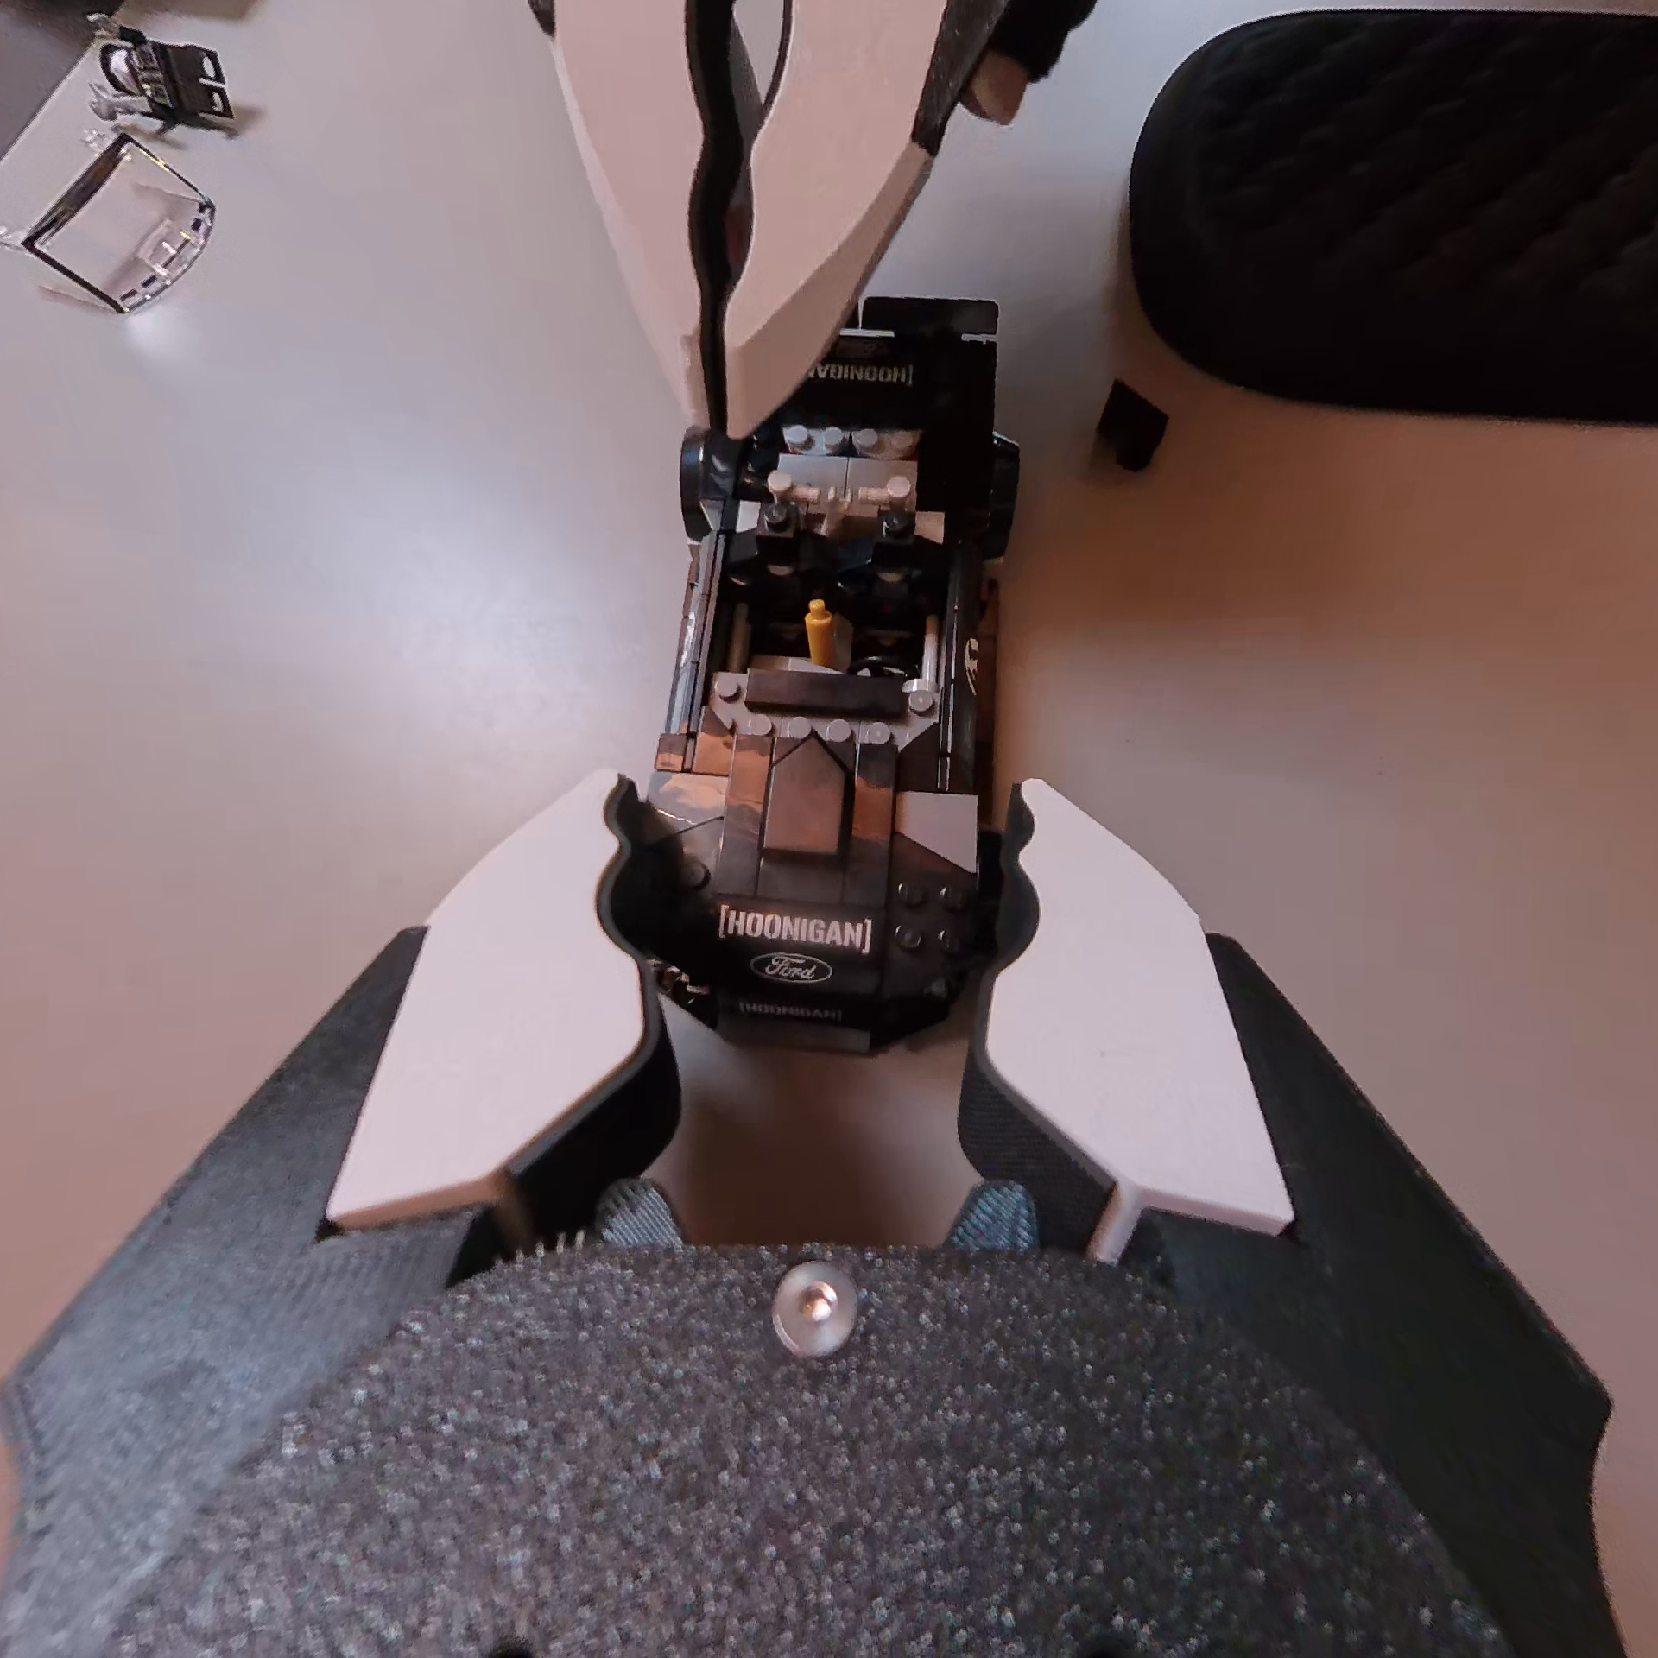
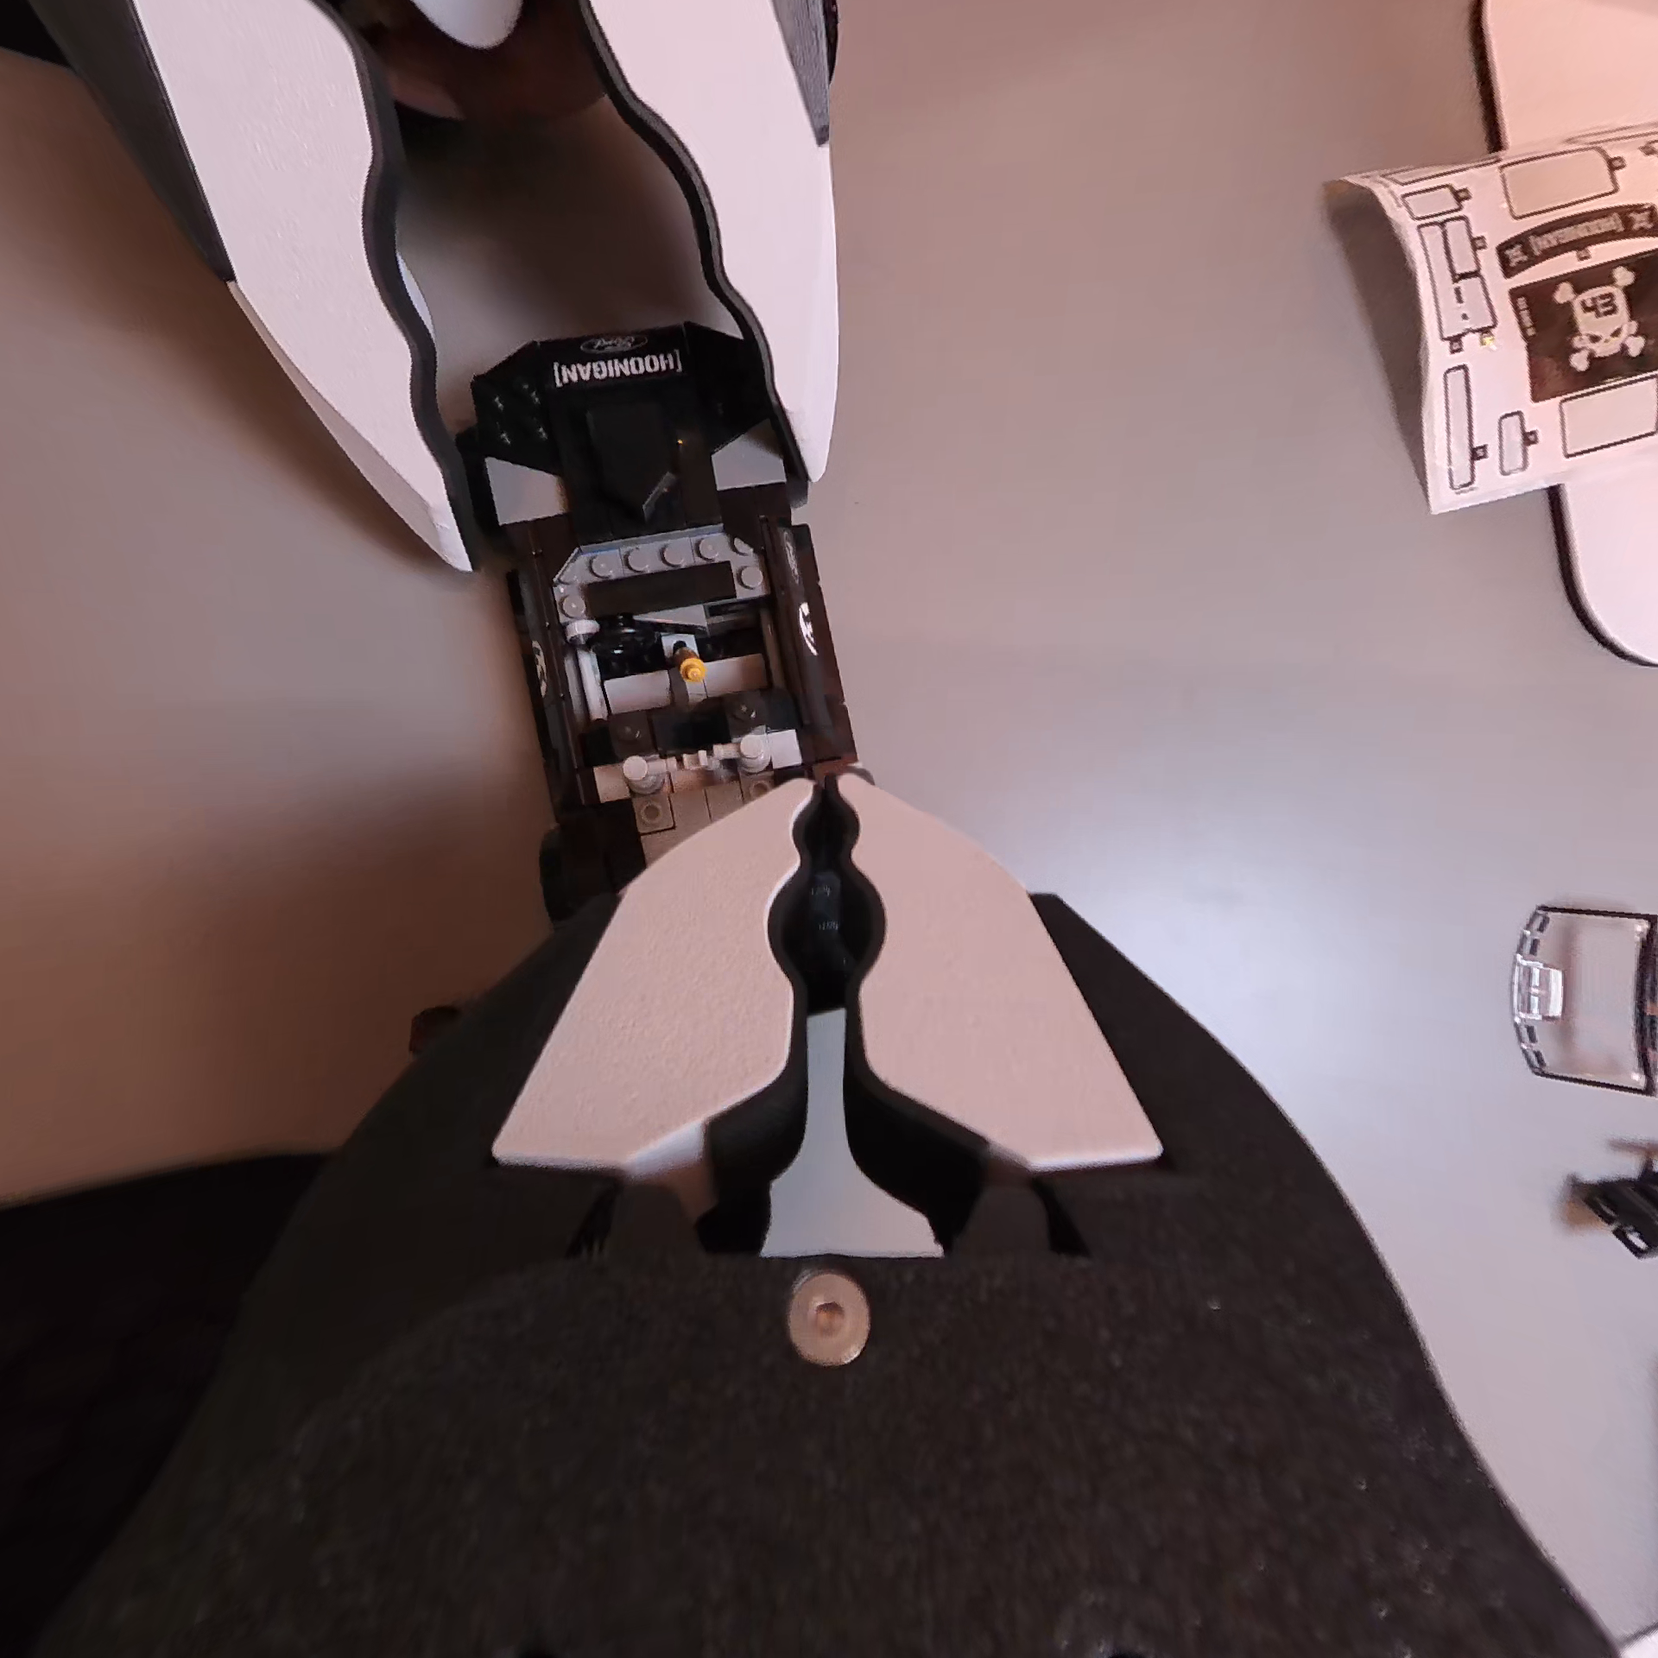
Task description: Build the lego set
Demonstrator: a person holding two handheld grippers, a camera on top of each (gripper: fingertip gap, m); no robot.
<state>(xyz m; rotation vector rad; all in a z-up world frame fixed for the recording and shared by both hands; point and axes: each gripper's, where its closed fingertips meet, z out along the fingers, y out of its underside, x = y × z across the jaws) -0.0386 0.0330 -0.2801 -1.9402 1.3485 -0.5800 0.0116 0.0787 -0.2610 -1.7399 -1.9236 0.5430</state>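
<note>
Bodywork of the lego car (image 1: 807,807) stood roofless, left gripper (image 1: 812,897) clamping its nose, right gripper (image 2: 830,789) pinched together at a rear wheel, clear windscreen piece (image 1: 117,224) unfitted.

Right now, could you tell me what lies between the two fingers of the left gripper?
The front end of the black lego car sits between the left gripper fingers, seen in the left wrist view.
</note>
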